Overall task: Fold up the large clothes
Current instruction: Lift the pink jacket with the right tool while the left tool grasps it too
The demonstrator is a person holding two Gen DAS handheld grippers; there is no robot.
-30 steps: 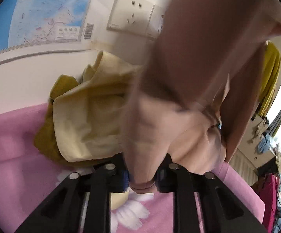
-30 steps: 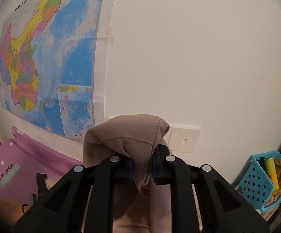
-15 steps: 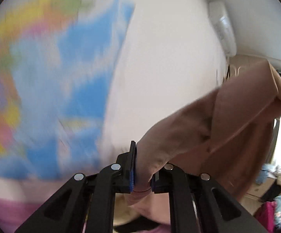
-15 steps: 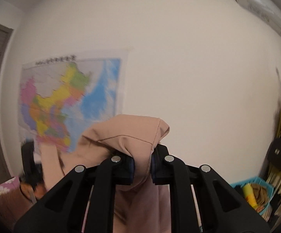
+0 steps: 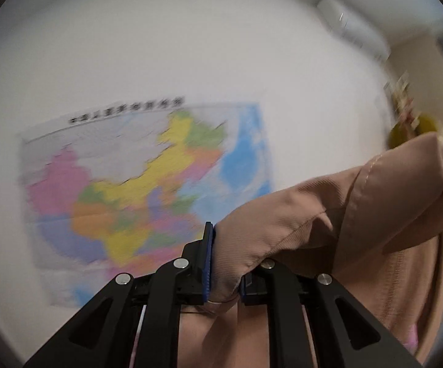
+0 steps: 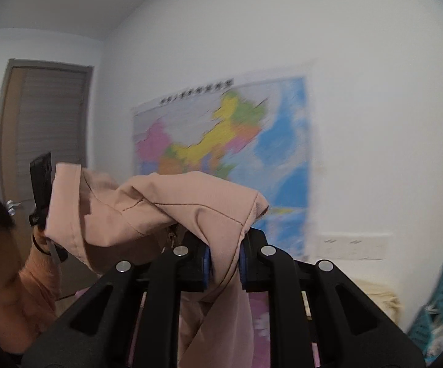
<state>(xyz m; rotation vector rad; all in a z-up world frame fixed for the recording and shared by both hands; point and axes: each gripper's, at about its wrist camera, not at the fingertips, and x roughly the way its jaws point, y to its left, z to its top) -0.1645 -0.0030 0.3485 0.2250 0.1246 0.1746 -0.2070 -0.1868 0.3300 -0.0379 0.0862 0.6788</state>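
A pinkish-tan garment (image 5: 359,214) is clamped at one edge between the blue-padded jaws of the left gripper (image 5: 224,271) and is stretched rightward, where its far end is bunched. In the right wrist view, another fold of the same garment (image 6: 191,208) is pinched tightly by the right gripper (image 6: 224,263), the cloth being draped over and below the jaws. The left gripper (image 6: 41,184) is seen at the cloth's far corner. Beyond, a coloured wall map (image 6: 227,153) is hung on a white wall (image 6: 374,61), with a brown door (image 6: 47,122) at the left and a wall-mounted air conditioner (image 5: 350,24) high up.
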